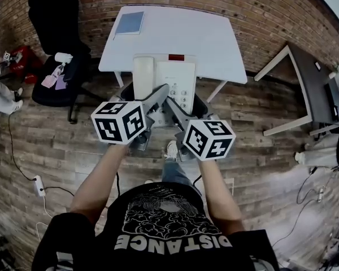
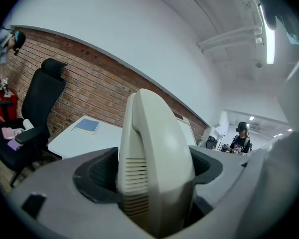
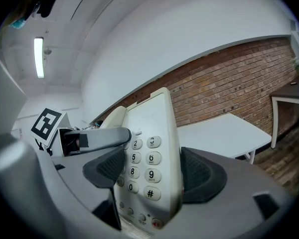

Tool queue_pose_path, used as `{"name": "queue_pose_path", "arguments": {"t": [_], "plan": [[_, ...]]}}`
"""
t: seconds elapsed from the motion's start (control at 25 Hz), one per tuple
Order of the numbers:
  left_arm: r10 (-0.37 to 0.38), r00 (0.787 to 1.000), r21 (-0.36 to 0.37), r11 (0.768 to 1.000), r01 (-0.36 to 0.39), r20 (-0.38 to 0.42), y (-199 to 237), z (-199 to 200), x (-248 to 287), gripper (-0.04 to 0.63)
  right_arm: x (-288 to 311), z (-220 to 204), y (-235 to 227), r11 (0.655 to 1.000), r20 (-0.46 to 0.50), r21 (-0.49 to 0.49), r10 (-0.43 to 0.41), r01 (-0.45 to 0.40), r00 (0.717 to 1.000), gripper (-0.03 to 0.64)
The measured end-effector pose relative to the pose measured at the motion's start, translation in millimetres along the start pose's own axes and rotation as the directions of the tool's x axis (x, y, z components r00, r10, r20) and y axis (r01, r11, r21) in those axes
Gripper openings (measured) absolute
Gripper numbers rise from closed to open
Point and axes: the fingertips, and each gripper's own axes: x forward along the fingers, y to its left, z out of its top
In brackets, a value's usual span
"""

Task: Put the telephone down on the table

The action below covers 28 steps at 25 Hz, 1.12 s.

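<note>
A cream telephone [image 1: 164, 77], its handset on the left side and its keypad on the right, hangs in the air over the near edge of the white table [image 1: 214, 38]. My left gripper [image 1: 153, 96] is shut on the handset side of the telephone [image 2: 154, 168], with the pads pressing both faces. My right gripper [image 1: 175, 107] is shut on the keypad side of the telephone [image 3: 150, 158]. In the right gripper view the left gripper's finger lies across the top keys. The table [image 3: 224, 133] lies beyond and below the phone.
A blue book [image 1: 129, 22] lies at the table's far left corner. A black office chair [image 1: 53, 16] stands left of the table, and a dark desk [image 1: 316, 89] stands to the right. A brick wall runs behind, and cables cross the wooden floor.
</note>
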Motion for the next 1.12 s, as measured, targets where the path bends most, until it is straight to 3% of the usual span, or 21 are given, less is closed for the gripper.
{"name": "queue_pose_path", "arguments": {"t": [0.56,1.12], "plan": [[0.058,0.998,-0.042,0.997,-0.060,-0.026,52,45,164,0.407,122,59,-119,0.999,-0.068,0.025,0.040,-0.039,0.997,0.330],[0.143,0.990,-0.072,0.987,-0.144,-0.019,74,67,240,0.407,180,90,-179,0.993,-0.109,0.035,0.115,-0.112,0.987,0.330]]}}
